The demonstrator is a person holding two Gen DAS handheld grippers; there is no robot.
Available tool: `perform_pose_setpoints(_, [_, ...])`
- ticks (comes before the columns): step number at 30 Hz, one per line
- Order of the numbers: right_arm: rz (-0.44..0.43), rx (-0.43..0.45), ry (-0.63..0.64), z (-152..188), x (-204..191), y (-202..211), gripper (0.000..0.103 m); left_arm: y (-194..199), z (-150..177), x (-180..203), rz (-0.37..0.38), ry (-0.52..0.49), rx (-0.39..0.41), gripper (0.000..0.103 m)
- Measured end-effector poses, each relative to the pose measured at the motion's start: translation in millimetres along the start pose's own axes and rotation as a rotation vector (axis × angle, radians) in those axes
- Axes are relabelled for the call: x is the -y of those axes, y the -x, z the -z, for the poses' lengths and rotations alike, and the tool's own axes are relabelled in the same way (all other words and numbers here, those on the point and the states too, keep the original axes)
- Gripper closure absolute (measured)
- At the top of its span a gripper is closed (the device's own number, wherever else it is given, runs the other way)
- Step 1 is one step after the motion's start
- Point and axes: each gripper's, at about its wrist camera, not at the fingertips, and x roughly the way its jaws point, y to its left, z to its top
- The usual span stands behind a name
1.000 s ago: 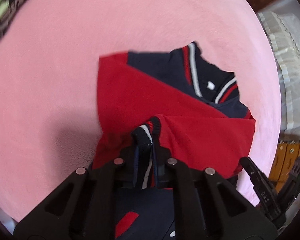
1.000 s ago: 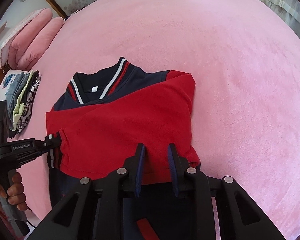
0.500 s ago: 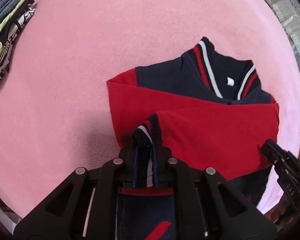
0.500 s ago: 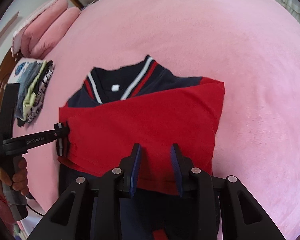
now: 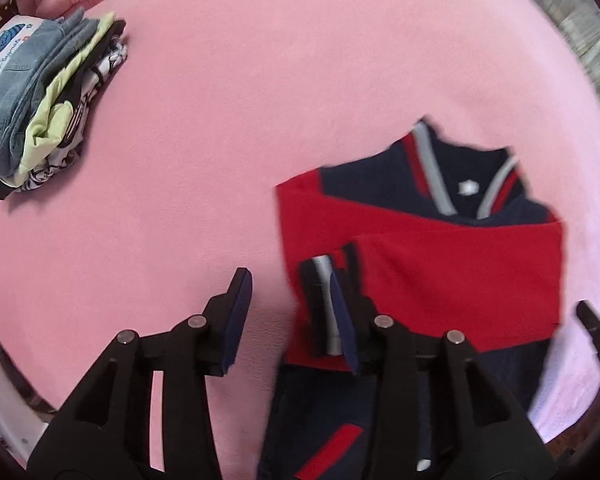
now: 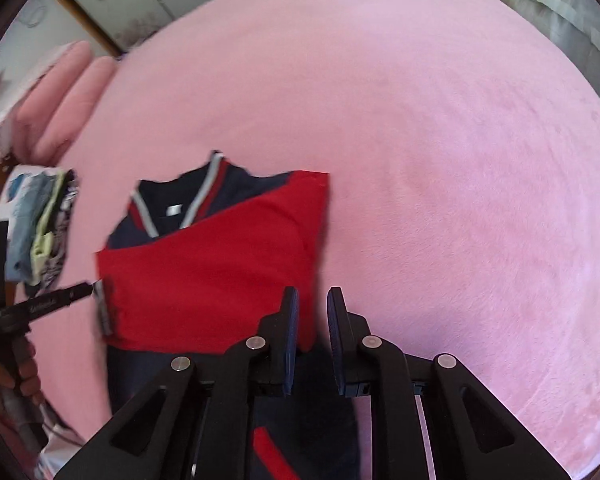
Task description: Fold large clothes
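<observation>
Jacket is lying on the pink bed, red sleeves folded across its navy body, collar pointing away from me. My left gripper has just been opening; jaws are standing spread, striped cuff resting against one finger, unpinched. My right gripper has just been closing, narrow gap, nothing between, hovering at the jacket's edge. Folded clothes stack is sitting well apart from the jacket.
</observation>
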Motion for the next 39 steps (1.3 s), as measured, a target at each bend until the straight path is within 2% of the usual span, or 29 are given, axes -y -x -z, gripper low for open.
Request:
perform_pose_setpoints(2, [-0.045,-0.006,0.020,1,-10,-3,0.088,7,3,8,0.110,0.006,0.006,0.066])
perform_pose_setpoints(3, [-0.099,-0.021,0.026,1,-21,-10,0.088,9,5,15,0.192,0.001,0.002,0.066])
perform_pose_setpoints(5, [-0.152,-0.042,0.047,2,-46,-20,0.088,3,5,30,0.279,-0.011,-0.019,0.068])
perform_pose_setpoints(6, [-0.195,-0.058,0.082,2,-60,-31,0.091,-3,6,36,0.299,-0.015,-0.049,0.075])
perform_pose_setpoints(7, [-0.236,-0.072,0.098,1,-70,-40,0.094,-9,10,47,0.311,-0.013,-0.075,0.098])
perform_pose_setpoints(9, [-0.336,-0.113,0.071,-2,-81,-64,0.100,-24,11,57,0.346,0.014,-0.127,0.102])
perform_pose_setpoints(10, [-0.344,-0.125,0.056,-1,-84,-73,0.100,-32,12,59,0.358,0.024,-0.145,0.102])
perform_pose_setpoints(13, [-0.255,-0.148,0.052,-13,-79,-96,0.102,-59,8,54,0.300,0.045,-0.182,0.103])
perform_pose_setpoints(15, [-0.232,-0.126,0.027,-23,-64,-96,0.102,-73,6,42,0.255,0.077,-0.202,0.103])
perform_pose_setpoints(16, [-0.212,-0.113,0.016,-28,-58,-93,0.102,-77,6,31,0.257,0.105,-0.206,0.103])
perform_pose_setpoints(18, [-0.117,-0.081,-0.001,-36,-36,-81,0.102,-80,8,10,0.344,0.188,-0.208,0.103])
perform_pose_setpoints(20, [-0.093,-0.064,-0.040,-40,-14,-72,0.102,-81,11,-5,0.400,0.246,-0.209,0.103])
perform_pose_setpoints(22, [-0.030,-0.053,-0.062,-41,2,-66,0.102,-78,13,-11,0.415,0.274,-0.188,0.103])
perform_pose_setpoints(24, [0.054,-0.048,-0.073,-40,15,-59,0.102,-75,15,-8,0.392,0.252,-0.172,0.103])
perform_pose_setpoints(27, [0.002,-0.032,-0.136,-34,25,-44,0.102,-57,17,0,0.346,0.192,-0.142,0.103])
perform_pose_setpoints(30, [-0.020,0.012,-0.174,-20,28,-17,0.102,-30,26,2,0.257,0.117,-0.066,0.103])
perform_pose_setpoints(33, [-0.026,0.020,-0.178,2,28,4,0.102,-7,36,-9,0.239,0.097,-0.035,0.103])
perform_pose_setpoints(37, [-0.044,-0.065,-0.159,38,23,20,0.099,11,56,-41,0.214,0.097,-0.094,0.103])
perform_pose_setpoints(39, [-0.060,-0.135,-0.131,61,16,22,0.099,14,69,-53,0.198,0.104,-0.133,0.102])
